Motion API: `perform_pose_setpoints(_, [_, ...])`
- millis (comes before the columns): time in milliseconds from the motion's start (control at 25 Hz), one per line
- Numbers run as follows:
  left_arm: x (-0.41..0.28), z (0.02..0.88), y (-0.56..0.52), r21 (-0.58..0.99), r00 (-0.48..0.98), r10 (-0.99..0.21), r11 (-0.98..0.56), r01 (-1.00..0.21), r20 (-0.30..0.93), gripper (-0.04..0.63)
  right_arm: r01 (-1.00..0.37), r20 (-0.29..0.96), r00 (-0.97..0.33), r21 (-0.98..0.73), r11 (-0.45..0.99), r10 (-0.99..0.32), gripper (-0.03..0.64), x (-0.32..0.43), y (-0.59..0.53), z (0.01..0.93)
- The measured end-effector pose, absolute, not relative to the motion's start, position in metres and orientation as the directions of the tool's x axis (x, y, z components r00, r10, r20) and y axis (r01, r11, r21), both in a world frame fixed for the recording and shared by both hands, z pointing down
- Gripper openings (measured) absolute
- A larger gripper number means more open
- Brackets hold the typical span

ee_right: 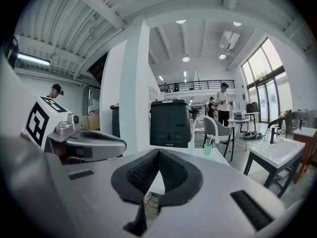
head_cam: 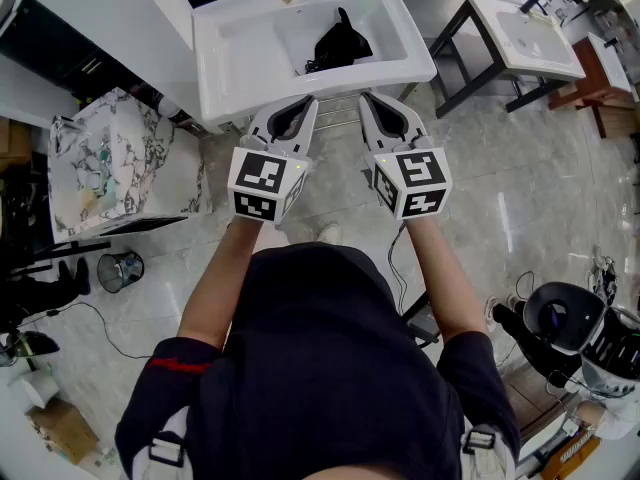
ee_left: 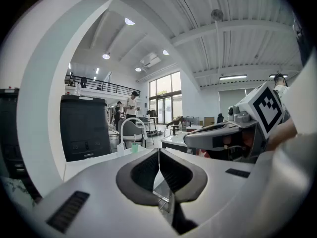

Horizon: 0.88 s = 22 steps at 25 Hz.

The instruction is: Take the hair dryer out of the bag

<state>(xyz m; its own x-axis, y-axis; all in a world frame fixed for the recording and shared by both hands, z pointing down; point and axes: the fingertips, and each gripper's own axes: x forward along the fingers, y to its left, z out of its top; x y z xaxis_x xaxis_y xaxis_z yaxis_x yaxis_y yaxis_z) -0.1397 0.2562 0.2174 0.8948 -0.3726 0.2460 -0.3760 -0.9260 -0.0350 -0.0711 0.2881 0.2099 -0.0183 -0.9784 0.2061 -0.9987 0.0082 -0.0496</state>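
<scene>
The hair dryer does not show; I judge it is inside the black bag (head_cam: 340,43), which lies crumpled in the basin of the white sink (head_cam: 240,68), and the basin seems to hold nothing else. The left gripper (head_cam: 308,101) and the right gripper (head_cam: 366,98) hang just before the sink's front rim, jaws closed on nothing. They should open first, then one pins the bag's edge while the other reaches in.

No text, label or number can be read (marker cubes (head_cam: 268,183) bear only square patterns).
</scene>
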Motion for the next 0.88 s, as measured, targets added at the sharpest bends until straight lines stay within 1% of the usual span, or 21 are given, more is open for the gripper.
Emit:
perform_pose_setpoints(120, [-0.134, 0.218, 0.259, -0.036, 0.895, -0.370, -0.927, -0.374, 0.251, 0.015, -0.997, 0.202, -0.020, -0.074, 0.005, -0.979, 0.034, -0.066, 0.291, 0.212])
perform_pose_setpoints(520, [-0.120, 0.227, 0.266, -0.050, 0.889, -0.368, -0.928, -0.369, 0.272, 0.017, -0.997, 0.213, -0.026, -0.072, 0.010, -0.977, 0.034, -0.052, 0.300, 0.223])
perform_pose_setpoints(880, [-0.107, 0.227, 0.248, -0.042, 0.888, -0.368, -0.928, -0.371, 0.276, 0.017, -0.996, 0.217, -0.030, -0.093, 0.010, -0.976, 0.034, -0.041, 0.283, 0.229])
